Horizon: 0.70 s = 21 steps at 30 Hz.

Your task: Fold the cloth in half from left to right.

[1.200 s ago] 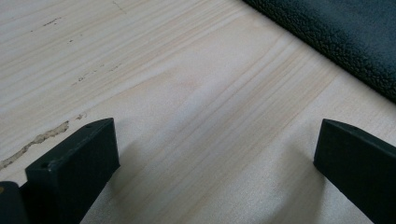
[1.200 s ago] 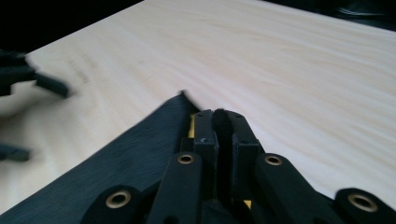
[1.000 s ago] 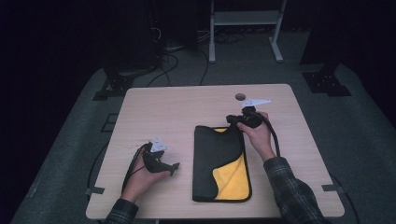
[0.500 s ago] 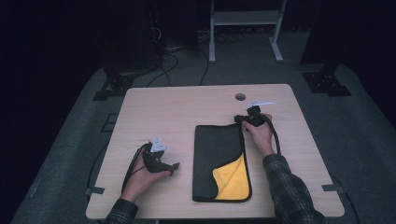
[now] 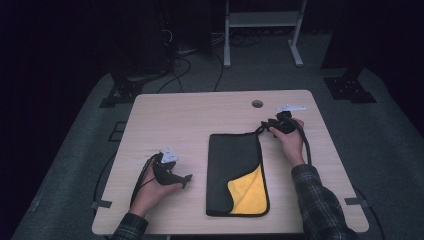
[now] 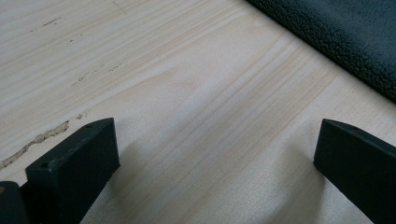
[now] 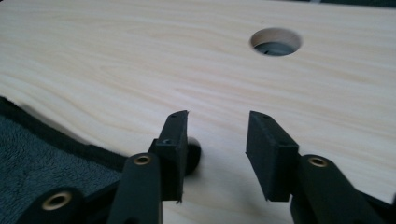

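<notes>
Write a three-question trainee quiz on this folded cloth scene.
1. True or false: the right tool grips the cloth.
2. Which colour shows at the cloth's turned-over near corner: A red, B yellow, C white?
3. What is cut into the table near its far edge?

Key: 1 false, its jaws have just been opening with nothing between them. 2 B. 3 A round hole.

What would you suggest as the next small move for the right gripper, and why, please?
Probably draw the right gripper back from the cloth. Its jaws have just been opening, nothing sits between them, and the cloth lies flat, folded in half on the table, one yellow corner showing. That fold looks finished.
</notes>
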Tool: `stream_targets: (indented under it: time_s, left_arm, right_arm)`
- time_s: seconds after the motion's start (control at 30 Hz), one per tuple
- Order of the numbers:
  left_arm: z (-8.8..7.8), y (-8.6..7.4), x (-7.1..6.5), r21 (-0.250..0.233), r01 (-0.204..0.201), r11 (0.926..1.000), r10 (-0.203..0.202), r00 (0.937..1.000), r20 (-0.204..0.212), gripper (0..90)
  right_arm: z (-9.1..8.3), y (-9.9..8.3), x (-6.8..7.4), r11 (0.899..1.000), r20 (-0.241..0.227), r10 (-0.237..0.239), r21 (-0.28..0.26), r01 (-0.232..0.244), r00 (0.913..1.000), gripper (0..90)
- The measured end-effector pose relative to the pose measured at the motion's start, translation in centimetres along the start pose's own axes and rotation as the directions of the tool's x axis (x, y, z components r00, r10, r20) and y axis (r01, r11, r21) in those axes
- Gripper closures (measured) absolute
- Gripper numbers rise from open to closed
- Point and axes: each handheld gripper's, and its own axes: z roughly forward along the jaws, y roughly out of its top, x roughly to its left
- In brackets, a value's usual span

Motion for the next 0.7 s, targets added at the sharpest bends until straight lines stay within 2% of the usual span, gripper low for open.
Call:
stream_targets:
  time_s: [0.1,0.27,0.5,0.7]
  left_arm:
    - [0.0,0.0,0.0,0.0,0.0,1.0,0.0,1.0,0.0,0.0]
    - [0.0,0.0,0.0,0.0,0.0,1.0,0.0,1.0,0.0,0.0]
    - [0.0,0.0,0.0,0.003,-0.001,1.0,0.001,1.0,0.001,0.0]
    - [0.0,0.0,0.0,0.003,-0.001,1.0,0.001,1.0,0.001,0.0]
  right_arm:
    - [-0.9,0.2,-0.7,1.0,0.008,0.012,-0.018,-0.012,0.9999,55.4]
    - [-1.9,0.0,-0.8,1.0,-0.001,-0.015,-0.011,0.015,0.9999,54.3]
    - [-3.8,-1.0,0.7,0.998,-0.054,-0.061,-0.003,0.061,0.9967,55.1]
    - [-5.4,-1.5,2.8,0.994,-0.089,-0.109,0.0,0.109,0.9901,52.1]
